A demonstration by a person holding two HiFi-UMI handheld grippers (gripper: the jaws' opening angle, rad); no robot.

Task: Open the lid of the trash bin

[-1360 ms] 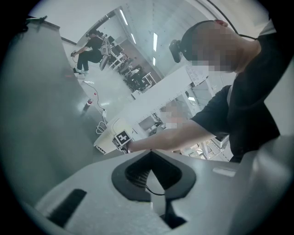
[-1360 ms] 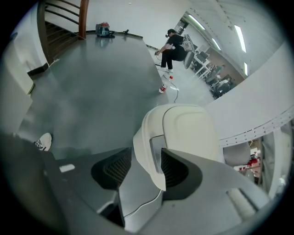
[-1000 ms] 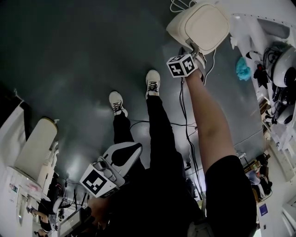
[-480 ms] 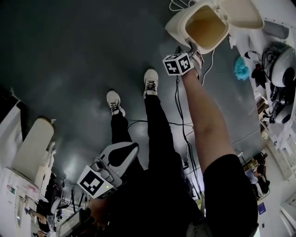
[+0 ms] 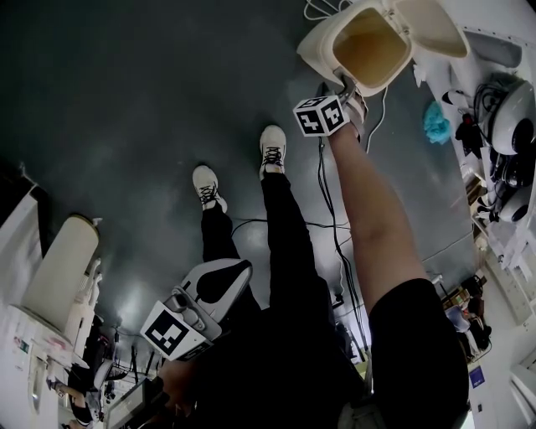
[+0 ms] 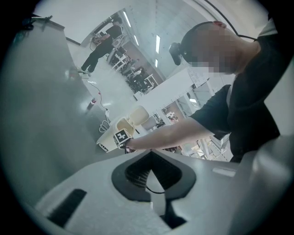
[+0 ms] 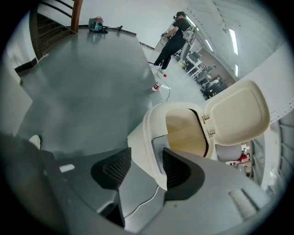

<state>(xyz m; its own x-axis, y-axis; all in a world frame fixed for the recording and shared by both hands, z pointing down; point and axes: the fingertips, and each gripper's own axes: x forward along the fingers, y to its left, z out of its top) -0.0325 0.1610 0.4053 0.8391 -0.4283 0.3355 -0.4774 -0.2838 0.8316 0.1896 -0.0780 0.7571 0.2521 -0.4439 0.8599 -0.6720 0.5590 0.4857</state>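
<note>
The trash bin [image 5: 321, 43] is standing at the right-hand edge of the grey floor [image 5: 126, 100], close to the white wall, with its lid [image 5: 429, 23] already tipped up and back on the far-side hinges and the tan inside lying open.

The right gripper [image 5: 345, 88] is pointing steeply down at the bin's near rim, and the bin is lying straight ahead of and below its jaws. Those jaws are standing wide apart and have just been closing a little. The rim and its grey front panel are sitting between the pads, closer to the right-hand one, with no firm pinch showing.

The left gripper [image 5: 239, 270] is hanging well apart from the bin, low by the person's hip, its jaws drawn together on nothing. The right hand is plainly the nearer.

The right gripper view is showing what the head view is hiding behind the marker cube and forearm: the bin [image 7: 151, 133] front between the spread pads, and the lid [image 7: 236, 112] held by two small hinges. The left gripper view is offering only a distant side look at the opened bin [image 6: 110, 138].
</note>
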